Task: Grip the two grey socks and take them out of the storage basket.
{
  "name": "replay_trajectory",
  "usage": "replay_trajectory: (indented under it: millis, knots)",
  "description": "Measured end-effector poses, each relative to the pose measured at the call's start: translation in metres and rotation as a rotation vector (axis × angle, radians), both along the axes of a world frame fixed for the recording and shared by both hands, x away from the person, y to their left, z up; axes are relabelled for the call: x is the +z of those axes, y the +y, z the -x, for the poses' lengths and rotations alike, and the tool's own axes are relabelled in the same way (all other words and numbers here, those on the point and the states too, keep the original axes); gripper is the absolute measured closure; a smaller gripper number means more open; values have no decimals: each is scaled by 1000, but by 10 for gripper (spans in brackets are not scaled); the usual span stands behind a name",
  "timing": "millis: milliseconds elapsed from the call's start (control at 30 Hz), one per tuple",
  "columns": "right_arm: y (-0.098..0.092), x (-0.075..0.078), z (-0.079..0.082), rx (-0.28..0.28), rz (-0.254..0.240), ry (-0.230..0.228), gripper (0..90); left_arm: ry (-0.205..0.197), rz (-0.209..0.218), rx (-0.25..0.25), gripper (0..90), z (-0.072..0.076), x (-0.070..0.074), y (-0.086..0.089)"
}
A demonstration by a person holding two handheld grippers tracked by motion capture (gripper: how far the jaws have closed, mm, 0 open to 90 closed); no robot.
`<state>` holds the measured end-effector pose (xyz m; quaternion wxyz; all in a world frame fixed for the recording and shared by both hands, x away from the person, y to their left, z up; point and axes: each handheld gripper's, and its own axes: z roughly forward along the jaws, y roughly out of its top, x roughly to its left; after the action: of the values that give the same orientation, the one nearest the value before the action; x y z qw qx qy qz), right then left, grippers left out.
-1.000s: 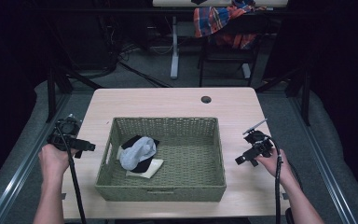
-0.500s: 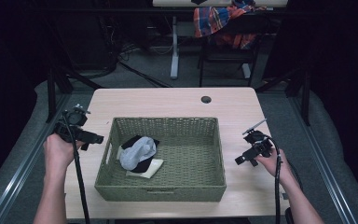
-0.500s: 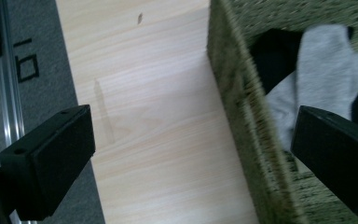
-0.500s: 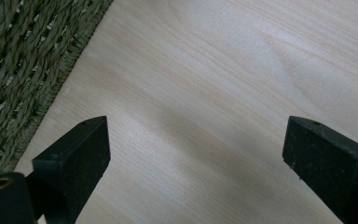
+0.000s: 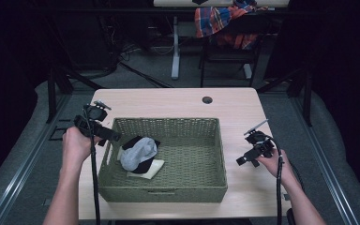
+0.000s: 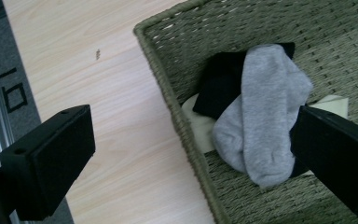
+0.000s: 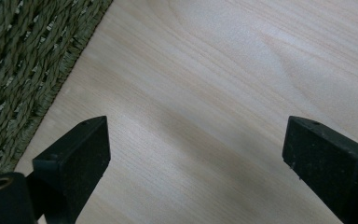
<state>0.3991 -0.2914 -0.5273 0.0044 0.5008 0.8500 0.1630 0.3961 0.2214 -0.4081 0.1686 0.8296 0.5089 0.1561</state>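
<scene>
Left gripper [image 5: 115,137] fingers spread, right gripper [image 5: 240,161] likewise, apparently low

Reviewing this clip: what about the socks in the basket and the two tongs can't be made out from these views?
- Cream sock: mostly covered by the grey sock and black sock; whether more lie beneath, cannot tell.
- Basket: far side cut off by the left gripper view's edges.
- Left tongs: tips too small in the high view.
- Right tongs: the right gripper view's bottom edge cuts off their lower parts.
</scene>
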Motion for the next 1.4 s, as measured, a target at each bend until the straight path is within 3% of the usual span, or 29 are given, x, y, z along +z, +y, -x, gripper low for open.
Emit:
replay_trajectory:
  millis: [67, 200, 233, 467, 600, 667, 700, 800, 1067, 1300, 1400]
  knots:
    - [-1, 1, -1, 19, 15, 12, 73, 4, -2, -12, 0, -2, -1, -5]
    - [0, 1, -1, 14, 10, 9, 73, 12, -2, -37, 0, -5, -4, -14]
    - [1, -1, 0, -10, -7, -6, 73, 16, -2, -40, 0, -5, -4, -16]
    - [0, -1, 0, -4, -6, -1, 73, 29, -12, -70, 0, -8, -10, -28]
    - [1, -1, 0, -11, -8, -5, 73, 37, -18, -84, 0, -9, -14, -33]
    - [0, 1, -1, 17, 11, 12, 73, 39, -17, -88, 0, -9, -16, -35]
    - [1, -1, 0, -10, -8, -5, 73, 44, -16, -90, 0, -10, -16, -36]
    - [-1, 1, -2, 20, 13, 15, 74, 45, -16, -97, 0, -10, -18, -38]
    - [1, 0, -1, 8, 9, 3, 73, 53, -12, -114, 1, -10, -29, -48]
    - [1, -1, -1, 5, 4, 4, 74, 66, -11, -141, 159, -10, -37, -55]
    - [1, -1, -1, 3, -9, 7, 74, 94, -20, -157, 204, -11, -43, -59]
